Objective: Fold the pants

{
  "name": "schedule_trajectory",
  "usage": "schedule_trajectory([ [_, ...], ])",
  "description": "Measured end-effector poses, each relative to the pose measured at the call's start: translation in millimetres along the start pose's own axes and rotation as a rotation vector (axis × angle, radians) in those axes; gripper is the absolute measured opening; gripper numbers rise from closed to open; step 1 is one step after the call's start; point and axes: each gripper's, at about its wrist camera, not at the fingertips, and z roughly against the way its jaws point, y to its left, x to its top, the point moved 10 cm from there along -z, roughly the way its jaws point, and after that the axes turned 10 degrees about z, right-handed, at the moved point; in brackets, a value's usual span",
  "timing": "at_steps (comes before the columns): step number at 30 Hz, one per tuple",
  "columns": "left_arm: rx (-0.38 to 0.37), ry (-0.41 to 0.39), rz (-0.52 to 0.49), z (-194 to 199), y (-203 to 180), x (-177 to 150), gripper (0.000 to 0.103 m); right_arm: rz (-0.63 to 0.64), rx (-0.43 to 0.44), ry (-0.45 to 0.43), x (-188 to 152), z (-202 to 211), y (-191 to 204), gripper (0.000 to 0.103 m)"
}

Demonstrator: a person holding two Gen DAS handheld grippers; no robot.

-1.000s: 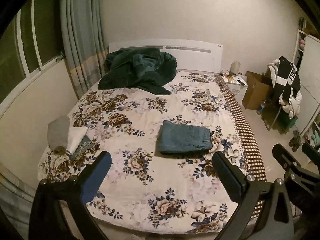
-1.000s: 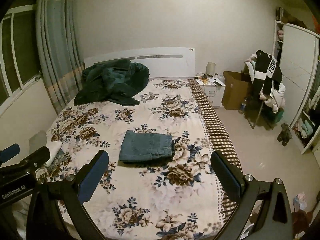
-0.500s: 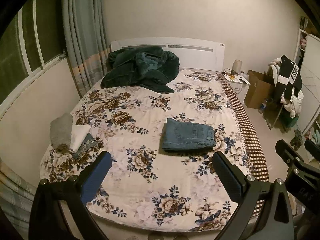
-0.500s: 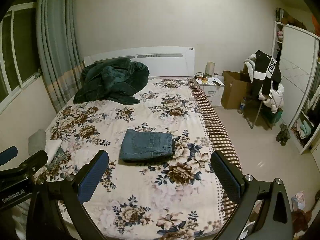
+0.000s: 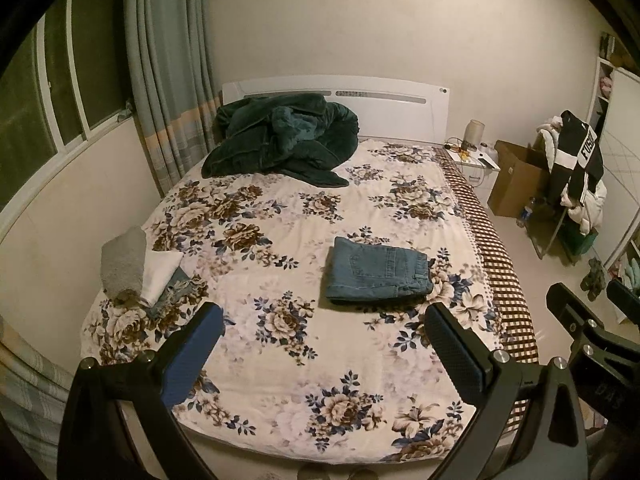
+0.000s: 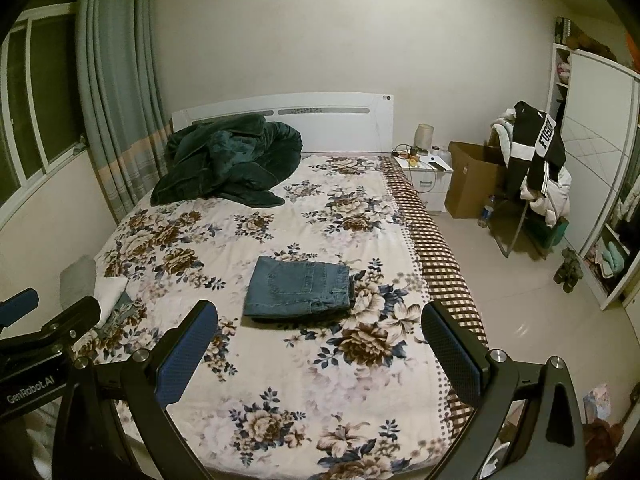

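Observation:
A pair of blue jeans [image 5: 376,272] lies folded into a neat rectangle on the floral bedspread [image 5: 304,352], right of the bed's middle; the same jeans [image 6: 300,286] show in the right wrist view. My left gripper [image 5: 324,316] hangs open above the foot of the bed, well short of the jeans, with nothing between its fingers. My right gripper [image 6: 320,314] is open too and holds nothing, at a like distance. The right gripper's body [image 5: 592,336] shows at the right edge of the left wrist view.
A dark green blanket [image 5: 280,140] is heaped by the white headboard [image 5: 400,108]. Folded grey, white and denim clothes [image 5: 140,272] sit at the bed's left edge. Right of the bed are a nightstand [image 6: 428,176], a cardboard box [image 6: 472,184], a clothes-laden chair [image 6: 536,172] and bare floor.
Both grippers have drawn back and up from the bed, so the jeans and bed look smaller. The jeans have not moved. Both grippers stay open.

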Motion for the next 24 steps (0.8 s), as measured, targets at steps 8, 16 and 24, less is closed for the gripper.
schedule_trajectory([
  [8,0.008,-0.008,-0.006,3.2,7.4,4.1,0.103,0.001,-0.002,-0.002,3.2,2.1,-2.2,0.103],
  [16,0.010,-0.008,-0.024,2.4,7.4,8.8,0.103,0.001,-0.003,-0.001,2.6,2.0,-2.0,0.103],
  [24,0.012,-0.008,-0.020,2.8,4.8,6.5,0.103,0.002,-0.002,-0.001,2.2,2.0,-2.3,0.103],
])
